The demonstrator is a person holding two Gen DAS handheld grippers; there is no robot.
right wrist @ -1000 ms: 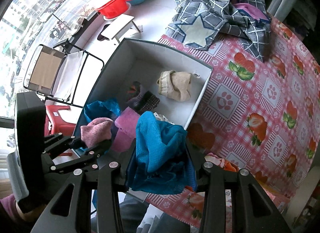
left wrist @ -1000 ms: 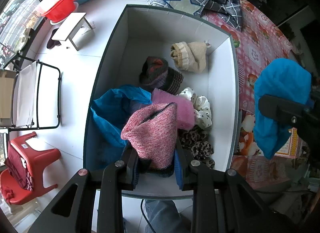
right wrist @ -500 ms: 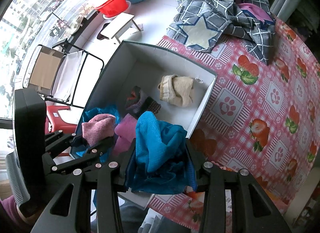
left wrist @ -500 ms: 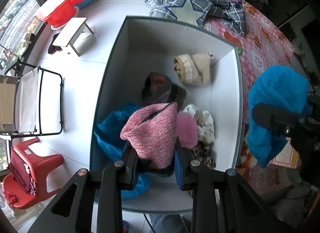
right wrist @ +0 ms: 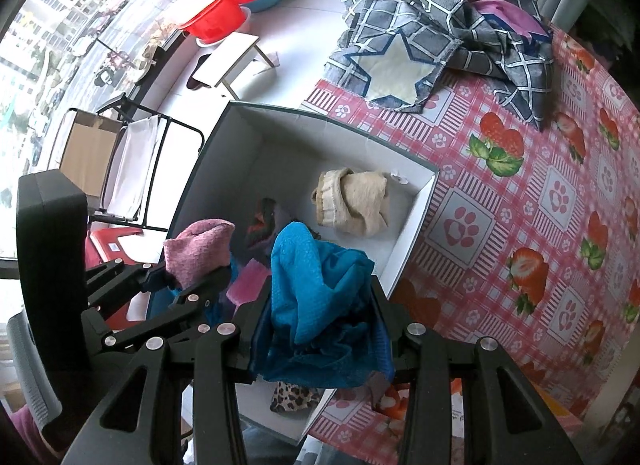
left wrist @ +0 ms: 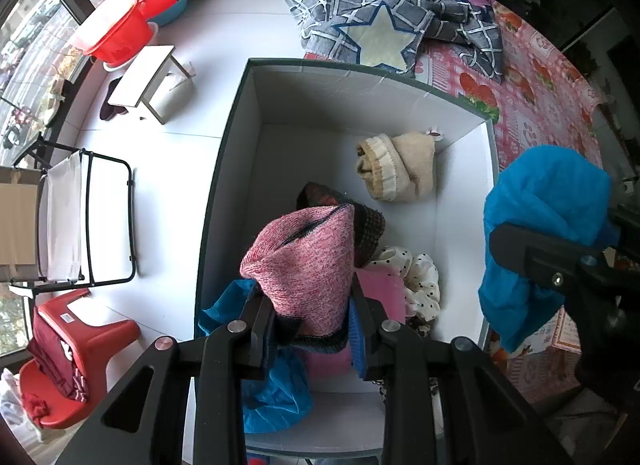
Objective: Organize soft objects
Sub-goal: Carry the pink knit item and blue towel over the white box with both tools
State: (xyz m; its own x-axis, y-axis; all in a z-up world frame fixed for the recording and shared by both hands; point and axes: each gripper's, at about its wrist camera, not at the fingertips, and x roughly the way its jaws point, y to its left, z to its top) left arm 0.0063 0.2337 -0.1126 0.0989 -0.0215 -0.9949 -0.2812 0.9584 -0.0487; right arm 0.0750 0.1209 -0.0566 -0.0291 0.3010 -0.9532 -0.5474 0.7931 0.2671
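Pink knit hat [left wrist: 308, 273], clamped in the left tongs [left wrist: 310, 335], hangs over the white box [left wrist: 344, 101]. Blue cloth [right wrist: 320, 297], gripped by the right tongs [right wrist: 320, 339], hangs above the box's near right rim. Beige hat [left wrist: 396, 173] lies inside, on the box floor.

Beneath the left gripper [left wrist: 312, 329], the near part of the box [left wrist: 224, 169] is crowded with soft items. Ahead of it, the far left floor lies bare beside the beige hat [left wrist: 396, 169]. Right of the right gripper [right wrist: 320, 329], the tablecloth [right wrist: 520, 201] is open up to the grey blanket [right wrist: 440, 33].
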